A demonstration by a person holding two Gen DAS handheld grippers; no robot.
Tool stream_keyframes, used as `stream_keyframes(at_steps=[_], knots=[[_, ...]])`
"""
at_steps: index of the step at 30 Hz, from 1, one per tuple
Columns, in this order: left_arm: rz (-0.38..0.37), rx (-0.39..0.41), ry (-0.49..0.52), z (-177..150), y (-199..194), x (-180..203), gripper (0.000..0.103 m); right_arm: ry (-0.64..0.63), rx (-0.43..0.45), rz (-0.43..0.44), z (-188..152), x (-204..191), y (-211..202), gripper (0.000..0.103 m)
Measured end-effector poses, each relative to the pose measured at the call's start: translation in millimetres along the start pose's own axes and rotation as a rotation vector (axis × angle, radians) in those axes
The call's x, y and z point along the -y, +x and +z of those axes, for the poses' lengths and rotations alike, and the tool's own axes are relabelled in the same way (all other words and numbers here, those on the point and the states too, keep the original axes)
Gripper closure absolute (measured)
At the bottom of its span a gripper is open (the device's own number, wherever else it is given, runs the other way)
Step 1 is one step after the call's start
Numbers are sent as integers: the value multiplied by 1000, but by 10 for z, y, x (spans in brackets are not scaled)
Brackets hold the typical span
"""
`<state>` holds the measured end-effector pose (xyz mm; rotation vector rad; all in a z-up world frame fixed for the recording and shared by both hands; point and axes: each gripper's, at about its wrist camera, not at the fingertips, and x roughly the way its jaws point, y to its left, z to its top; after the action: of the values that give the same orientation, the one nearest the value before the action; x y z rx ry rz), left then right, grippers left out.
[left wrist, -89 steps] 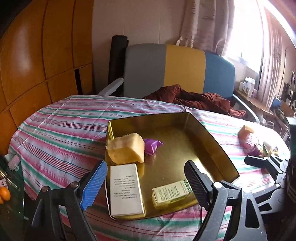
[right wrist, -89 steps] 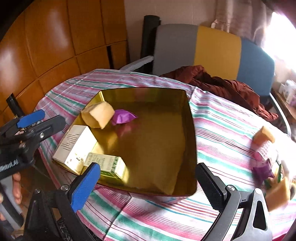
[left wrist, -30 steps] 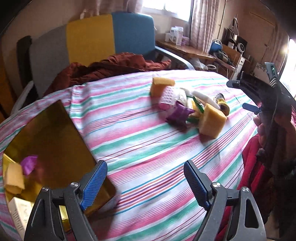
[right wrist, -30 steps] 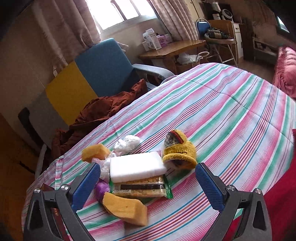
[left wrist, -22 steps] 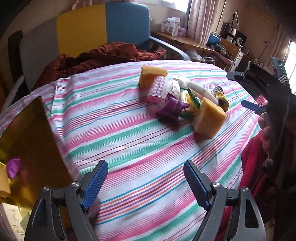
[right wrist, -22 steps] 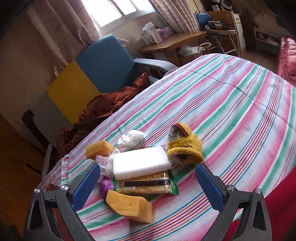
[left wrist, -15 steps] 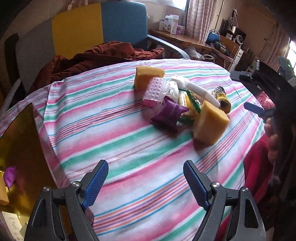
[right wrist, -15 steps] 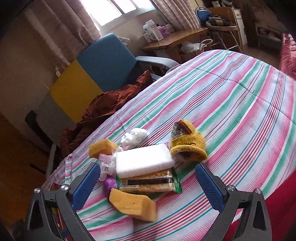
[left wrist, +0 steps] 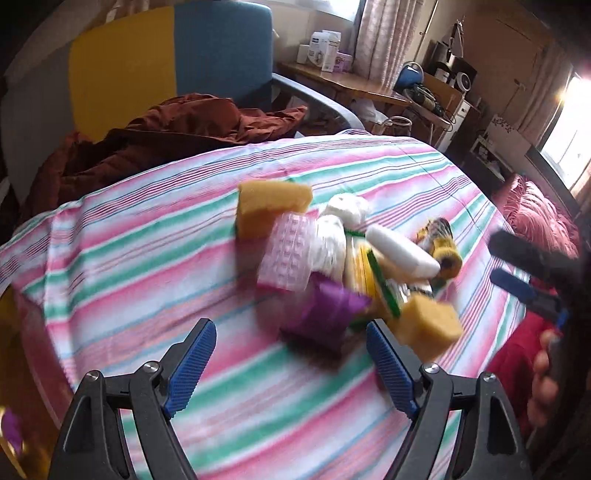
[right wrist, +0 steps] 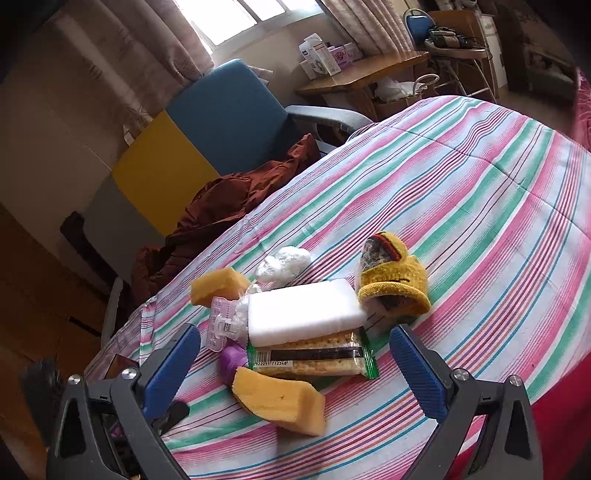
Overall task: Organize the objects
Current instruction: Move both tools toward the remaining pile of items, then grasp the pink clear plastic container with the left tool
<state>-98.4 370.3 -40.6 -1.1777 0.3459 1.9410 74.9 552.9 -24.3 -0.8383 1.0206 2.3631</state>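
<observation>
Both tongs look the same: left tongs point(left wrist: 286, 363) and right tongs point(right wrist: 295, 363), black frames, ribbed blue pads point(right wrist: 415, 373), silver screws.

Sunlight glares white through the window point(right wrist: 236, 18). The left picture is blurry; the edges bend and go dark.

- yellow sponge point(right wrist: 280, 402): nearest of the pile, lying tilted on the striped worktop point(right wrist: 480, 206)
- cracker pack point(right wrist: 310, 358): flat, green-edged, barcode up
- white foam block point(right wrist: 303, 310): flat, overlapping the cracker pack's far edge
- yellow knit slipper point(right wrist: 391, 280): just right of the block, opening sideways
- second yellow sponge point(right wrist: 218, 284): far left
- pink clear pack point(right wrist: 221, 325), purple wrapper point(right wrist: 232, 362), white wad point(right wrist: 284, 262): bunched around the block
</observation>
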Motion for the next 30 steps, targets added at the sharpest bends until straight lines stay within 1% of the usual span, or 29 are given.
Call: stream_keyframes(at_steps=[5,7,14,15,16,17,20,22,24,27,30], knots=[[-66,-31,-44,241,280,-98,18,-17,-6,6,3,-25,14,0],[-79,-41,-59,319,395,-137,18,-18,-13,8,3,-27,27,0],[-139,-86,-81,452,754,-162,19,-33,-29,10,6,-46,72,0],[-151,-104,-89,453,827,-178,22,-35,-30,8,7,-45,76,0],[-158,-117,-97,444,875,-192,30,-37,-33,5,7,-46,83,0],[-163,-125,-103,433,903,-205,34,-38,-34,2,8,-45,88,0],[-181,-92,-112,373,800,-228,35,-46,-38,-10,15,-44,106,0],[-167,-56,-109,290,639,-239,35,-45,-39,-10,19,-42,113,0],[-156,-41,-127,216,505,-277,35,-51,-38,-12,18,-47,117,0],[-144,-24,-168,84,331,-352,35,-59,-38,-14,15,-61,115,0],[-133,-36,-201,-103,242,-379,35,-63,-43,-12,3,-70,119,0]])
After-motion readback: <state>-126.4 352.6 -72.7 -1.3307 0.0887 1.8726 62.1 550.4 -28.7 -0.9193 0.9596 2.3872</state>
